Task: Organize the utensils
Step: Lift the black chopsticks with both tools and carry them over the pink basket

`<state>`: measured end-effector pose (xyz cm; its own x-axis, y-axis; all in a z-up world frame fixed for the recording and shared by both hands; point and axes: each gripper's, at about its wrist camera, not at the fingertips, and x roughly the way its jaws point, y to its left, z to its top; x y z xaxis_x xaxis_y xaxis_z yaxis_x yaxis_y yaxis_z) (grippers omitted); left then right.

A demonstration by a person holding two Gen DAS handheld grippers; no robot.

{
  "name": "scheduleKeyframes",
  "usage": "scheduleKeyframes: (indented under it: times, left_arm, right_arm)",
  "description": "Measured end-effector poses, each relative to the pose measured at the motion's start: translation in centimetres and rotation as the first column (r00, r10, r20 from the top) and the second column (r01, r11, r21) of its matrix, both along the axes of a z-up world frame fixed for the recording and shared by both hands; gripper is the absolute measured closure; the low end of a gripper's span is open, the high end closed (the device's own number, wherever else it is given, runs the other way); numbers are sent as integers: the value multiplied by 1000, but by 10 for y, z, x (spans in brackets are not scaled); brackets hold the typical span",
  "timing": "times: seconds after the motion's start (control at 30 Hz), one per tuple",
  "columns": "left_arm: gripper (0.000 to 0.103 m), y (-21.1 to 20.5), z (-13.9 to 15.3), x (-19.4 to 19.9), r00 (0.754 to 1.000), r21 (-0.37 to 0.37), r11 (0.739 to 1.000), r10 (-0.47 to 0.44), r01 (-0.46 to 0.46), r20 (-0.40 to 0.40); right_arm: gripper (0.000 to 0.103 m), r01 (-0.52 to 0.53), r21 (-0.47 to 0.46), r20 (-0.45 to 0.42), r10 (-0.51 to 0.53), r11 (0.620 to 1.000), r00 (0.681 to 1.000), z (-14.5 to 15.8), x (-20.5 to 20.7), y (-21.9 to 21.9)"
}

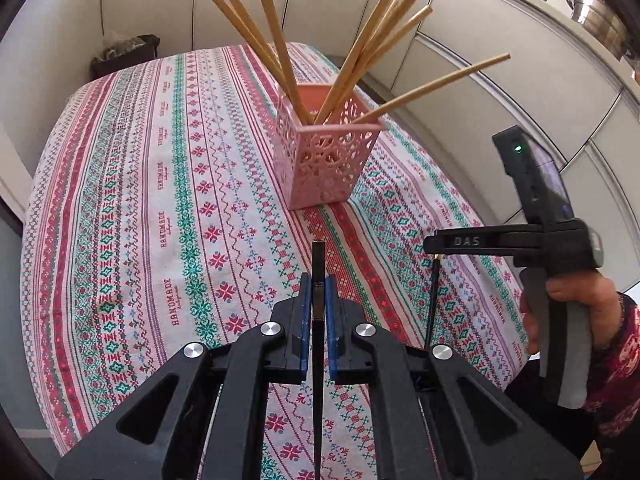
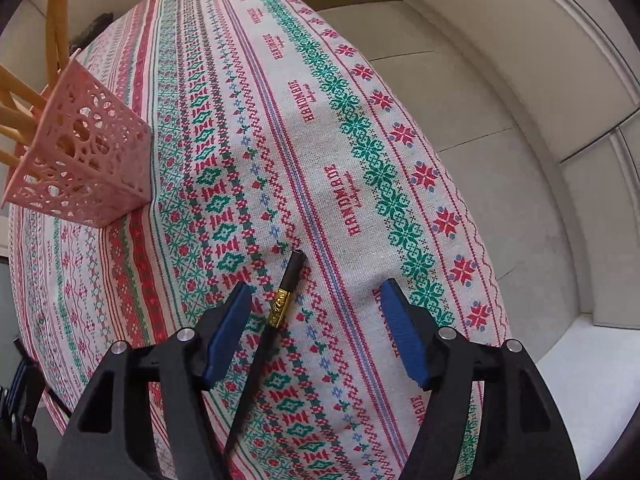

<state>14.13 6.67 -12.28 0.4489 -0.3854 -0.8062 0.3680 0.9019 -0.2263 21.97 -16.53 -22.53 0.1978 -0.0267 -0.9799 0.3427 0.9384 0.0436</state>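
Left gripper (image 1: 319, 300) clamped on one black chopstick (image 1: 318, 264). Right gripper (image 2: 316, 334) jaws apart astride second black chopstick (image 2: 280, 304) lying near surface (image 2: 360, 152) right edge. Next: close, lift, carry both to pink basket (image 1: 326, 152).

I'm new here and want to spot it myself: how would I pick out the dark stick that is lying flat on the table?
Start at the patterned tablecloth and find the pink lattice basket full of pale wooden chopsticks. Nearer than it, between the open right tongs, lies the black chopstick. Unlike the pale ones, it is black with a gold band and lies flat on the cloth.
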Motion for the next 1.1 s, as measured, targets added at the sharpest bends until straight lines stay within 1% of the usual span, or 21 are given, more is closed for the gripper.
scheduleKeyframes:
  times: [0.07,0.1,0.13,0.17,0.2,0.23,0.3,0.33,0.43,0.47,0.5,0.57,0.67,0.7,0.73,0.8,0.93,1.1]
  left_arm:
    - [97,-1,8,0,1000,-7,1000,-7,7,24]
    - [97,-2,11,-1,999,-8,1000,-6,6,36]
    - [97,-2,14,-1,999,-11,1000,-2,2,45]
    - [97,-2,15,0,999,-14,1000,2,-2,52]
    - [97,2,18,-3,998,-18,1000,8,-7,60]
    - [97,4,20,-4,997,-26,1000,15,-13,71]
    - [97,6,26,-7,994,-59,998,22,-16,104]
    - [97,7,29,-10,991,-76,997,27,-18,128]
    - [97,12,43,-18,975,-127,991,56,-29,213]
    - [97,13,47,-22,968,-147,989,61,-26,241]
    - [97,13,53,-26,960,-163,986,68,-24,273]
    - [97,11,62,-34,941,-189,982,77,-14,328]
    - [97,2,76,-44,912,-201,979,77,6,402]
    - [97,-3,81,-47,901,-202,979,75,14,427]
    - [97,-5,85,-48,894,-204,979,76,18,443]
    - [97,-10,93,-48,883,-211,977,83,19,462]
    - [97,-11,106,-46,870,-219,976,97,13,484]
    - [97,-5,126,-38,854,-227,974,129,-13,504]
  right_arm:
    - [58,8,-66,19,-7,998,1000,1,-1,7]
    - [79,-7,-78,54,11,997,998,2,-6,13]
    - [87,-28,-97,75,36,995,997,2,-12,21]
    - [88,-53,-128,93,65,990,994,2,-18,29]
    - [92,-82,-123,125,98,989,987,1,-26,36]
    - [94,-108,-75,167,119,991,979,1,-34,40]
    - [94,-130,2,254,125,992,959,0,-50,43]
    - [95,-148,51,319,125,988,940,2,-59,41]
    - [95,-175,79,456,120,981,882,14,-86,36]
    - [94,-187,68,498,129,980,857,26,-90,37]
    - [94,-201,42,542,147,979,827,40,-96,41]
    - [94,-238,-9,634,190,971,750,67,-115,44]
    - [94,-270,-105,743,256,957,618,109,-145,53]
    - [95,-276,-122,763,268,953,588,120,-151,53]
    - [95,-276,-134,777,274,952,567,131,-155,54]
    - [95,-276,-128,796,265,953,544,149,-155,49]
    - [95,-266,-130,824,253,955,507,181,-158,40]
    - [95,-268,-122,848,240,956,472,222,-151,28]
